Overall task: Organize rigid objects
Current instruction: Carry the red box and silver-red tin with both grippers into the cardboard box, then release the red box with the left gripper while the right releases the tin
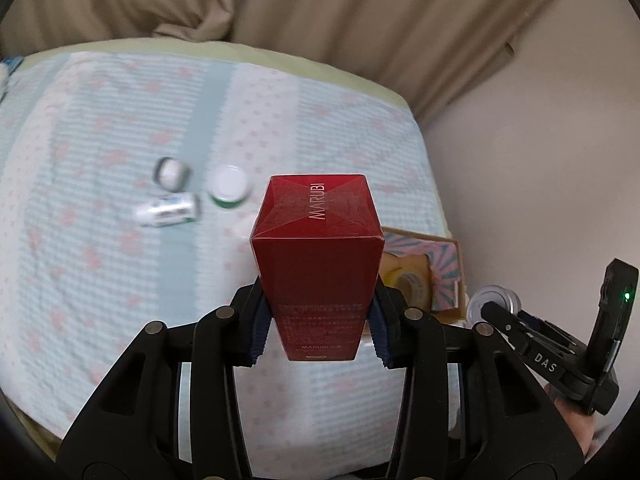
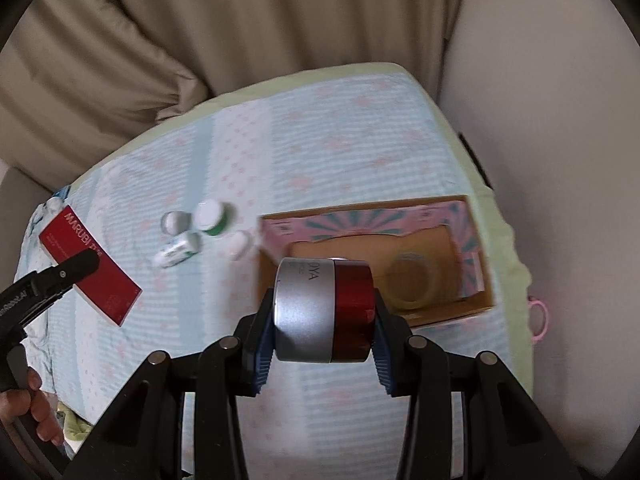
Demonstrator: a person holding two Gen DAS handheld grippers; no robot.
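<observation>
My left gripper (image 1: 318, 330) is shut on a tall red carton (image 1: 318, 240) marked MARUBI, held above the bed. The same red carton (image 2: 90, 266) shows at the left of the right wrist view, with a left finger across it. My right gripper (image 2: 322, 344) is shut on a red jar with a silver lid (image 2: 324, 310), lying sideways between the pads, just in front of an open cardboard box (image 2: 476, 280). That jar's silver lid (image 1: 496, 302) peeks in at the right of the left wrist view, beside the box (image 1: 444, 276).
Small white bottles and a green-banded jar (image 2: 210, 218) lie on the pale blue patterned bedspread (image 2: 340, 140); they also show left of the carton as bottles (image 1: 172, 208). A roll of clear tape (image 2: 412, 280) sits inside the box. Beige curtains (image 2: 240, 40) hang behind the bed.
</observation>
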